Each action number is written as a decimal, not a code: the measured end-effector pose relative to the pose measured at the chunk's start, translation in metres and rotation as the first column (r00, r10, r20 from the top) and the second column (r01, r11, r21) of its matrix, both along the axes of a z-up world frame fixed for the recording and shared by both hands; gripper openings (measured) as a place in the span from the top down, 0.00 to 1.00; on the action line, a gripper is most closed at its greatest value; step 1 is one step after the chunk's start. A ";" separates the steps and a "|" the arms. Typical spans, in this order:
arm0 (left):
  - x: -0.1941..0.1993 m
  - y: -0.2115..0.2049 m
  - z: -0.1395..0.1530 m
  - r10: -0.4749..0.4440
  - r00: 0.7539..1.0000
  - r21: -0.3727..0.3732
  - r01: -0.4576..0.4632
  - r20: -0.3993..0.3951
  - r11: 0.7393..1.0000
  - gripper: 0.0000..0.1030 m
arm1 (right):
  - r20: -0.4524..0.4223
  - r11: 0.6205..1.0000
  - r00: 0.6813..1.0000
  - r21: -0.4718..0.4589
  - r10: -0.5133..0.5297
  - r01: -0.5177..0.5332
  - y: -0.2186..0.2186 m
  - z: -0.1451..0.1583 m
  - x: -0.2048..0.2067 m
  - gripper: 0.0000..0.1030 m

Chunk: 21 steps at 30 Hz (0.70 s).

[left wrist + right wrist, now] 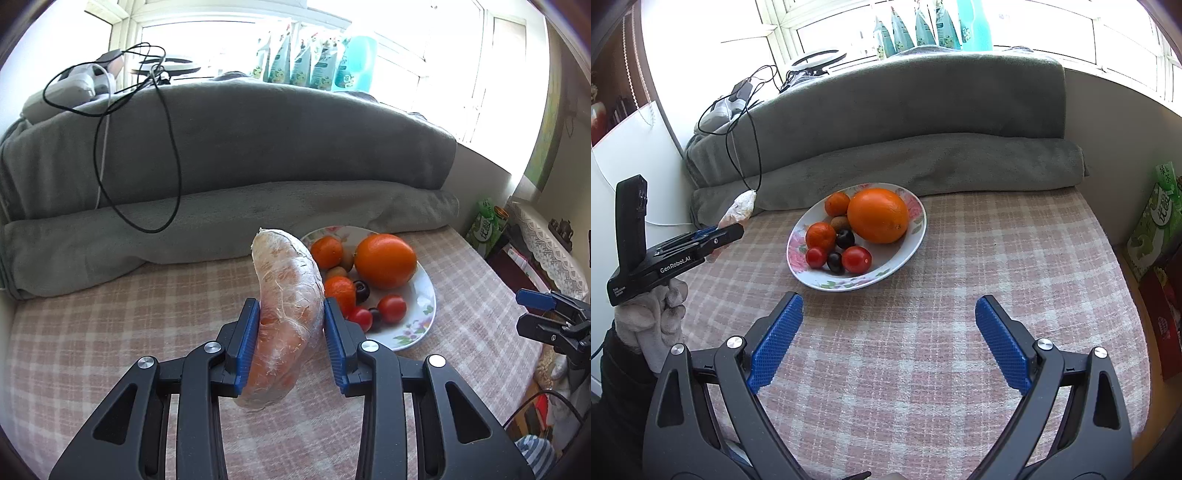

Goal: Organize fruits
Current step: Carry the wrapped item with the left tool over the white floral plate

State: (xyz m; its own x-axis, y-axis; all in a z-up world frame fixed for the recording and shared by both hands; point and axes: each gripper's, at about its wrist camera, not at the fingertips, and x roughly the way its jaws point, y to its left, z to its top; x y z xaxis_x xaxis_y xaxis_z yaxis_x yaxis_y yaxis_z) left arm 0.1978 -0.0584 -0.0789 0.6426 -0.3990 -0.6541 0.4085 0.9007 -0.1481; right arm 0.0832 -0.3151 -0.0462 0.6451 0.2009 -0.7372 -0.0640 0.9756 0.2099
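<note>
Left gripper (pixel 291 332) clamped on plastic-wrapped orange carrot (pixel 286 306), not yet on floral white plate (pixel 912 236) already holding oranges, tomatoes, dark fruits; right gripper (pixel 888 339) spread, empty.

Fruit (pixel 877 215) on plate (pixel 916 236); blanket (pixel 886 162) behind

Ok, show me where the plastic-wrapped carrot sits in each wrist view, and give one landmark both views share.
Left wrist view: the plastic-wrapped carrot stands at centre, clamped between the blue pads of the left hand-held gripper, just left of the plate.
Right wrist view: the carrot is small at the left edge, sticking up from the left hand-held gripper, left of the plate.
Shared landmark: the floral plate holding the big orange.
</note>
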 end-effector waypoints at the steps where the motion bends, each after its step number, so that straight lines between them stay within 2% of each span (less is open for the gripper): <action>1: 0.000 -0.004 0.000 -0.005 1.000 0.002 0.005 0.003 1.000 0.67 | 0.000 1.000 1.000 0.001 -0.001 0.001 -0.001 0.000 0.000 0.07; 21: 0.015 -0.071 -0.004 -0.080 0.997 0.022 0.080 0.002 0.997 0.67 | -0.001 0.999 0.999 0.021 -0.032 0.032 -0.018 -0.005 0.000 0.07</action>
State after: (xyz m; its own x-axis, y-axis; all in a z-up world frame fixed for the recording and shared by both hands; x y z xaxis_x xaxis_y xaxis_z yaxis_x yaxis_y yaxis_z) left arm 0.2130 -0.1298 -0.0827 0.6112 -0.4348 -0.6614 0.4794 0.8682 -0.1277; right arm 0.0830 -0.3328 -0.0517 0.6506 0.1959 -0.7337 -0.0329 0.9725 0.2305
